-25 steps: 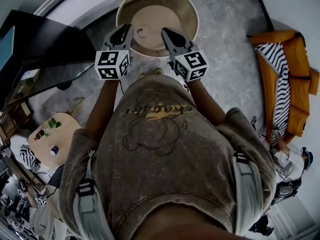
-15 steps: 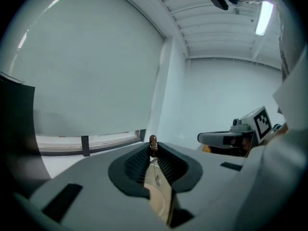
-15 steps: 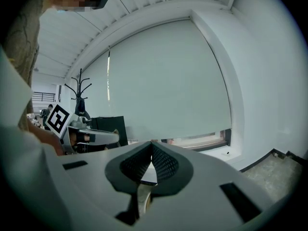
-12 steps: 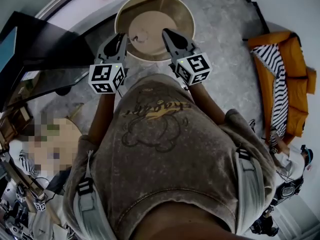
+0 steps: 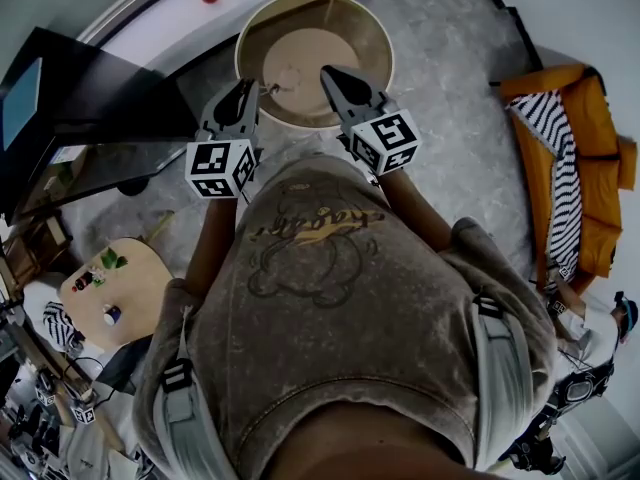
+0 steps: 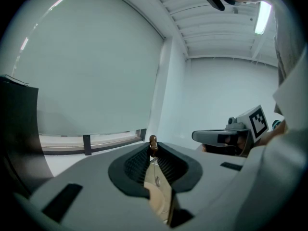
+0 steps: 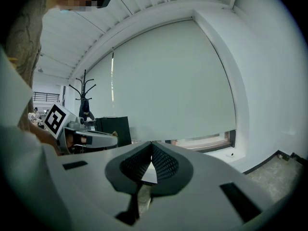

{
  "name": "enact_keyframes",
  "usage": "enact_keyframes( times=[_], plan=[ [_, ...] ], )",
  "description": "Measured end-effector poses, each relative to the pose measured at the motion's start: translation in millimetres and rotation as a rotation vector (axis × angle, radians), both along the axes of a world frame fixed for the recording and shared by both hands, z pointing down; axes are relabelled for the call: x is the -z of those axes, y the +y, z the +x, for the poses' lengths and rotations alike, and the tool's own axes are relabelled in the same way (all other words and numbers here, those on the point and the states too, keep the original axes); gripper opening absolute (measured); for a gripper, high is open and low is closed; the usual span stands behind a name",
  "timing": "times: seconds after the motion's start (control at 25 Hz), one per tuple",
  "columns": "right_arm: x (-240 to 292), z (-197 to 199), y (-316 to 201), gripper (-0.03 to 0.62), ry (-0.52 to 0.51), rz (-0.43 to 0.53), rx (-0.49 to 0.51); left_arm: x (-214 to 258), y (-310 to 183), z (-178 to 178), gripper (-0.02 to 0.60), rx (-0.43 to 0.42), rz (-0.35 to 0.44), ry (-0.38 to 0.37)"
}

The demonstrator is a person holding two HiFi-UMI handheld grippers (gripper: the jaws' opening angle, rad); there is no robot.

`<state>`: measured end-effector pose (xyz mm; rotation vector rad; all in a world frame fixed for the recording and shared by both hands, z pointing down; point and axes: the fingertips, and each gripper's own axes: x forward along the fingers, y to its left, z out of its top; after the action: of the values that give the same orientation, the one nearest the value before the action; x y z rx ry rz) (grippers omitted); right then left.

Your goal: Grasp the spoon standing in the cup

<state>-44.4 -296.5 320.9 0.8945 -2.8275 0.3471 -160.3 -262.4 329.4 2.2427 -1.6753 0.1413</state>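
A: Left tongs (image 6: 153, 145), status?
B: Clamped on the spoon (image 6: 153, 139); handle pinched between them, knob just above; right tongs (image 7: 152, 143) together, empty; grasp looks done; cup not made out.

Spoon (image 6: 153, 141) — shaft mostly hid betw. L jaws.

The left gripper (image 5: 245, 93) is reaching over the near rim of the round tan table (image 5: 380, 38) and pinching what looks like a thin spoon (image 5: 268, 87). The right gripper (image 5: 333, 74) is hovering alongside, apart from it.
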Motion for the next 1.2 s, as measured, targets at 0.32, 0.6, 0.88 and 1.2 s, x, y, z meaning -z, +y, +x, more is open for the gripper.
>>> enact_keyframes(
  times=[0.32,0.6,0.88,1.2],
  plan=[
    [-3.8,-2.6,0.7,0.017,0.014,0.003,0.013,-2.5,1.3,0.2,0.057,-0.004,-0.010,0.005],
    [-5.0,-11.6,2.0,0.017,0.011,0.009,0.036,-4.7,2.8,-6.4,0.057,0.001,-0.021,0.006],
    [-7.7,-10.3,3.0,0.017,0.019,-0.002,0.033,-4.1,4.8,-5.9,0.057,0.000,-0.023,0.006],
    [-10.9,-11.5,9.9,0.017,0.027,-0.006,0.063,-8.4,10.0,-2.9,0.057,-0.005,-0.039,0.013]
  ],
)
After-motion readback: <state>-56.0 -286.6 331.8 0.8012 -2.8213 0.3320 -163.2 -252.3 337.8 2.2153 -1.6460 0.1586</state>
